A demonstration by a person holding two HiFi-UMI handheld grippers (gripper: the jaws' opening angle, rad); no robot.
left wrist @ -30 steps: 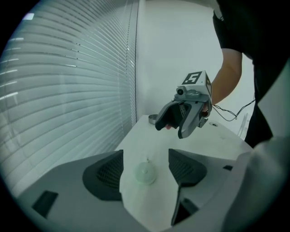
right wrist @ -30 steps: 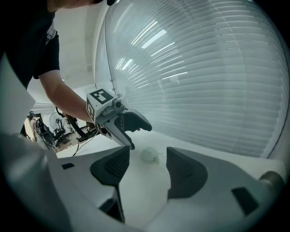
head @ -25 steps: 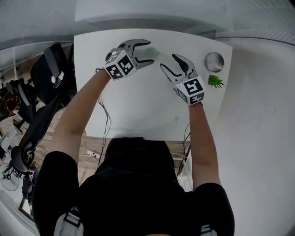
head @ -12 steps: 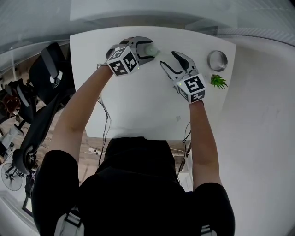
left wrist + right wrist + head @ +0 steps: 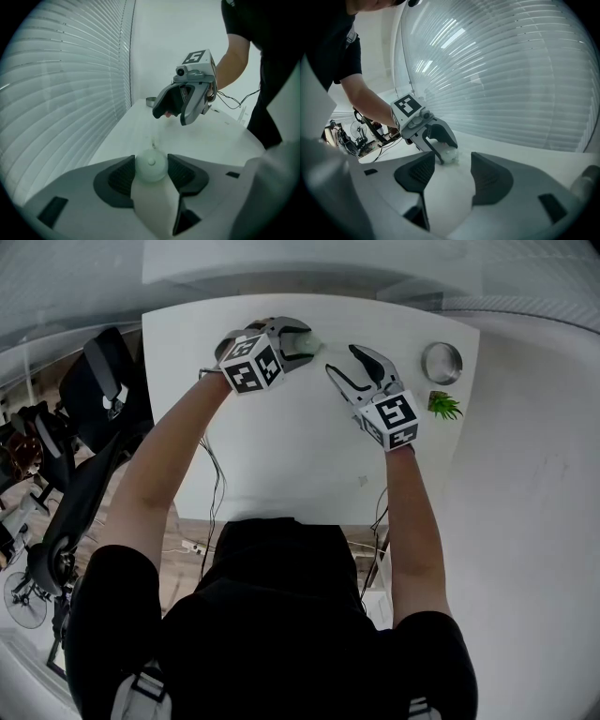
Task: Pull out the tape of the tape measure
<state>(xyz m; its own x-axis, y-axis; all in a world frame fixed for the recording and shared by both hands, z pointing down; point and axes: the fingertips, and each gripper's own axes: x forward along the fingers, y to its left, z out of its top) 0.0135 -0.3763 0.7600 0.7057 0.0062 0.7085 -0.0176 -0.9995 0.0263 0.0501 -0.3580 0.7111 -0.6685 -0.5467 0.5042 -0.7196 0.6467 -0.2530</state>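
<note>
The tape measure is a small round pale-green case at the far side of the white table. My left gripper has it between its jaws, which are closing. In the left gripper view both dark pads touch the sides of the case. My right gripper stands open just to the right, with nothing between its fingers. The right gripper view shows the left gripper around the case on the table.
A round metal tin and a small green plant sit at the table's right edge. Office chairs stand to the left of the table. Window blinds run along its far side.
The left gripper has moved a little to the right onto the tape measure and its jaws have narrowed around it. The right gripper has hardly moved.
</note>
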